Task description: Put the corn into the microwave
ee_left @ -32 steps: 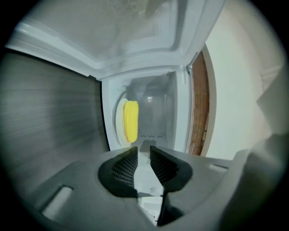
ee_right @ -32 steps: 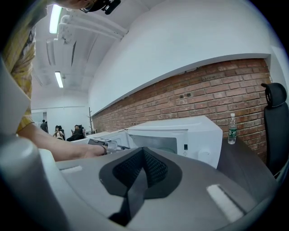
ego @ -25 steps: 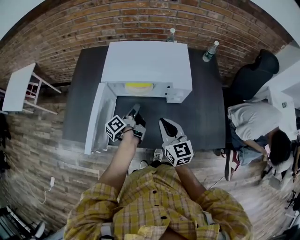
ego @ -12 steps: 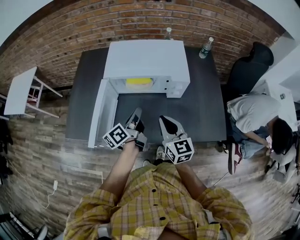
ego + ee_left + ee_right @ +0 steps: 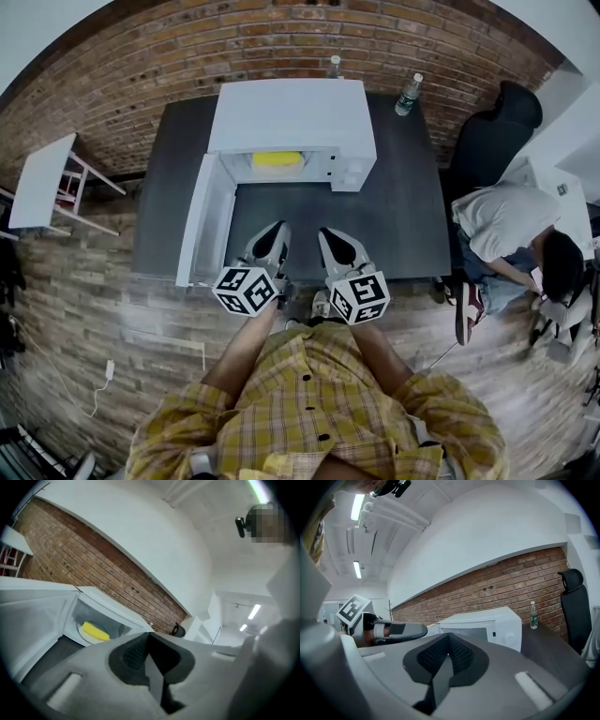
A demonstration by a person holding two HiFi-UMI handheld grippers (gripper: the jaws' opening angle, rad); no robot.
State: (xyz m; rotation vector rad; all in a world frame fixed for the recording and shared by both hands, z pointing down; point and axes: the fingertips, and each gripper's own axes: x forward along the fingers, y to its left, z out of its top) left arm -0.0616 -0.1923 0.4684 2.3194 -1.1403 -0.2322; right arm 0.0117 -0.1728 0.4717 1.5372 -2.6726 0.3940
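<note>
The yellow corn (image 5: pixel 277 158) lies inside the white microwave (image 5: pixel 291 112), whose door (image 5: pixel 208 220) stands open to the left. In the left gripper view the corn (image 5: pixel 95 631) rests on the round plate in the cavity. My left gripper (image 5: pixel 272 236) hovers over the dark table's front edge, well back from the microwave, shut with nothing in it (image 5: pixel 149 637). Beside it on the right, my right gripper (image 5: pixel 334 242) is also shut and empty (image 5: pixel 449 639). The right gripper view shows the left gripper (image 5: pixel 393 631) at its left and the microwave (image 5: pixel 487 625) ahead.
Two water bottles (image 5: pixel 409 94) (image 5: pixel 334 67) stand behind the microwave by the brick wall. A black chair (image 5: pixel 492 131) and a seated person (image 5: pixel 511 244) are to the right of the dark table (image 5: pixel 403 216). A white side table (image 5: pixel 37 178) stands at the left.
My left gripper has drawn back from the microwave's opening toward the table's front edge, risen and rolled. The right gripper has shifted only slightly. The corn stays inside.
</note>
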